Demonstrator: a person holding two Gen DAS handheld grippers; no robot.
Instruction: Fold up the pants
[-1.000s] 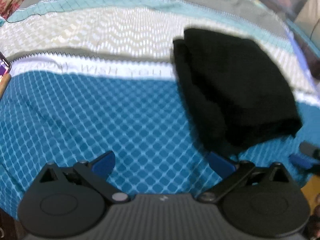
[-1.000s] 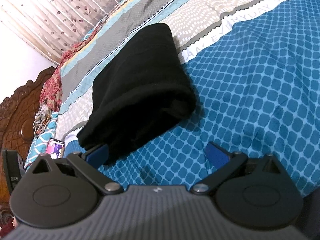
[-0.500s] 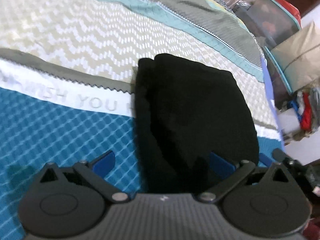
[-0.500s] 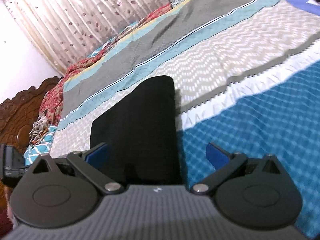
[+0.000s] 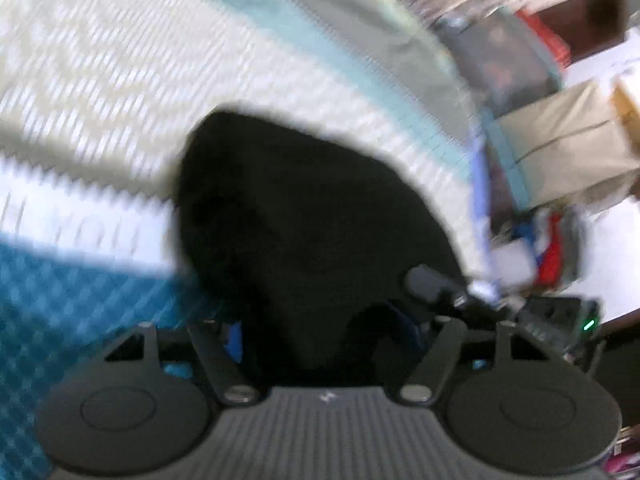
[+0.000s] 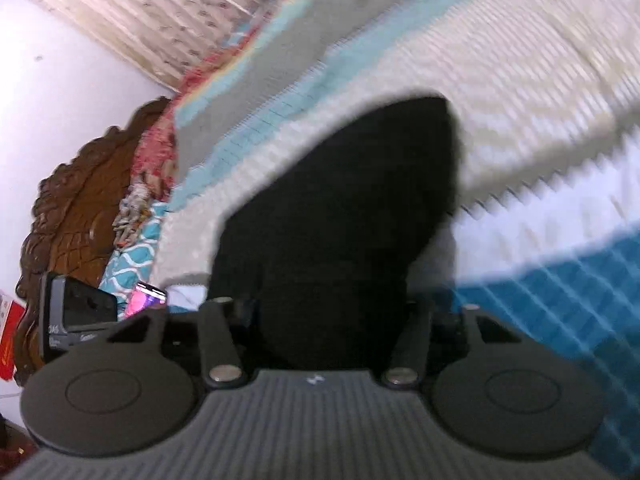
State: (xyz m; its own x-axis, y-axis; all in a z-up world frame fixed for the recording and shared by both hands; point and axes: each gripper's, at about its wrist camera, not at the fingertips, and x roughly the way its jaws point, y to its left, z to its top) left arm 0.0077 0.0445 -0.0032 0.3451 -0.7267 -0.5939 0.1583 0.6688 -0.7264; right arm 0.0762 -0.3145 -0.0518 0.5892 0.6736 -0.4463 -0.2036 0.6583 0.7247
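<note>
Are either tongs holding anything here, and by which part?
Both tongs, left and right, have just been closing around the near edge of the folded black pants. Blur hides whether either grips yet.

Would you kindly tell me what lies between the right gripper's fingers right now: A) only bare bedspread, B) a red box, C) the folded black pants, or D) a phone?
C: in the right wrist view the black pants fill the gap between the right gripper fingers.
</note>
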